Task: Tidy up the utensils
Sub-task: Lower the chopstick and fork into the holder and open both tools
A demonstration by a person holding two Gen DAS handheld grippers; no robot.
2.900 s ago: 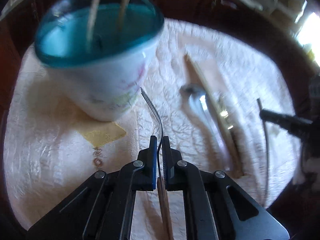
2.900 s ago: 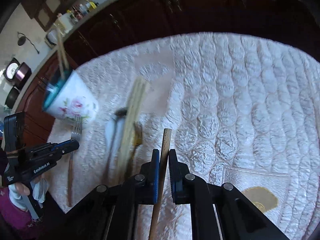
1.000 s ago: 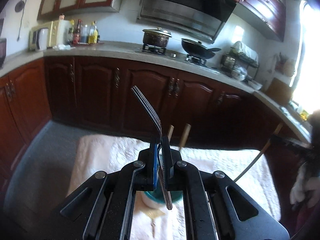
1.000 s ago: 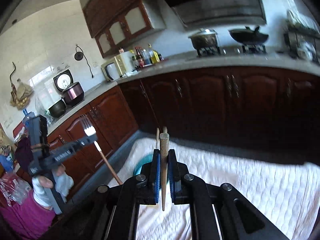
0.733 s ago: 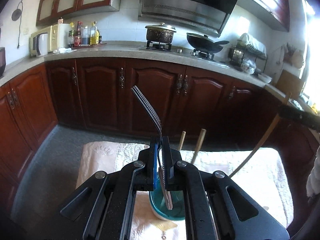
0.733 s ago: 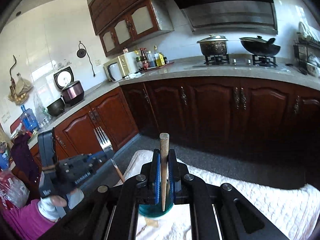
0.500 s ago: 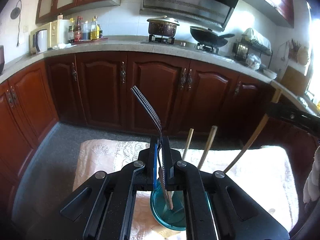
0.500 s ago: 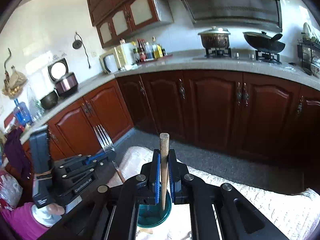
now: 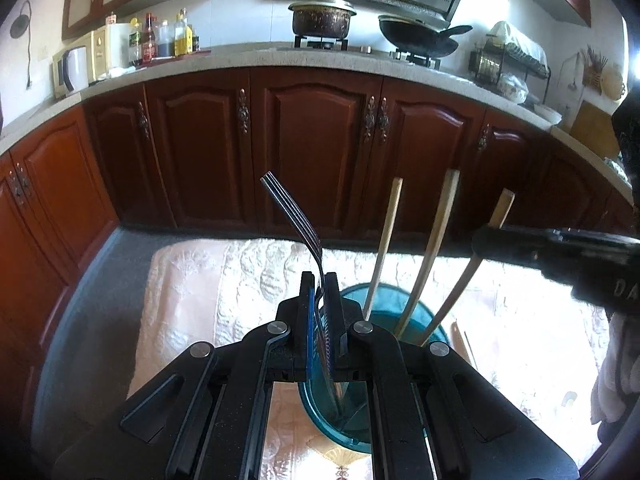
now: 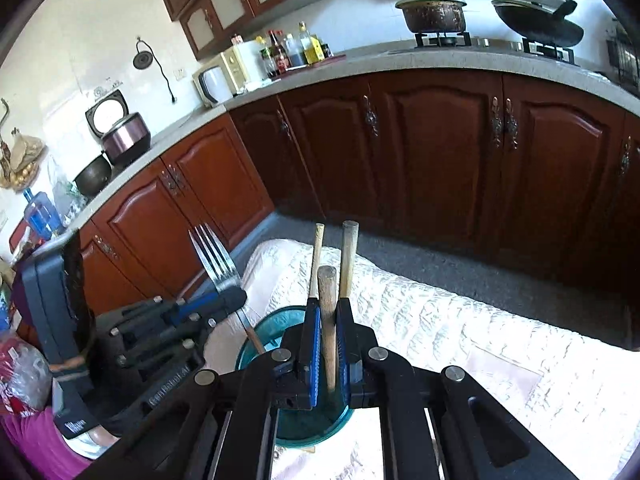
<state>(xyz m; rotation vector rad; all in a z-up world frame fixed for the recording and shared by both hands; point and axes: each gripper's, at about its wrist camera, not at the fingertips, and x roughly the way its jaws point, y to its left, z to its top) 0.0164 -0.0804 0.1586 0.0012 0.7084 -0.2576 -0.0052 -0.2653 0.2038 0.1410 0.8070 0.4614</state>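
Note:
My left gripper (image 9: 319, 284) is shut on a steel fork (image 9: 291, 212), tines up, its handle end inside the teal-rimmed cup (image 9: 438, 334) just below. My right gripper (image 10: 328, 312) is shut on a wooden chopstick (image 10: 328, 284), upright, its lower end in the same cup (image 10: 256, 340). Two more chopsticks (image 9: 384, 248) stand in the cup. The right gripper (image 9: 486, 238) shows at the right of the left wrist view. The left gripper (image 10: 236, 294) with the fork (image 10: 212, 256) shows at the left of the right wrist view.
The cup stands on a white quilted cloth (image 9: 240, 280) over the table. Dark wooden kitchen cabinets (image 9: 316, 148) and a counter with pots lie beyond. The table's far edge is close behind the cup. The person's body is at the left of the right wrist view (image 10: 36, 440).
Both grippers have come down closer over the cup. The fork handle and the held chopstick now reach into it.

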